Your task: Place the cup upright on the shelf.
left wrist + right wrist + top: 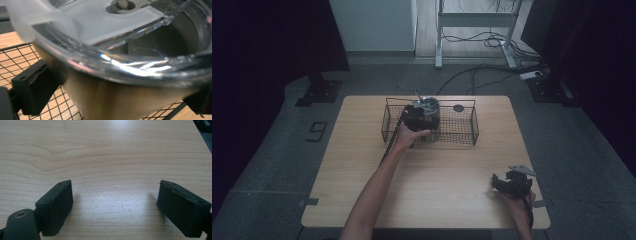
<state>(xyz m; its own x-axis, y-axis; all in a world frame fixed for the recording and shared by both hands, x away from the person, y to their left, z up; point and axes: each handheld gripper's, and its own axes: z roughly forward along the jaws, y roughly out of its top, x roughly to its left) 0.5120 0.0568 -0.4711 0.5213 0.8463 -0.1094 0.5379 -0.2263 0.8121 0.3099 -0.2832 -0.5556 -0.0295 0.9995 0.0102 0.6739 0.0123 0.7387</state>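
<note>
Right gripper [115, 205] over wooden table [105, 150]

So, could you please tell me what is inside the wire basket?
A metal cup with a clear lid stands in the wire basket; the left gripper covers its left side.

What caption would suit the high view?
Left gripper at a lidded steel pot in a black wire basket; right gripper rests on the wooden table.
</note>
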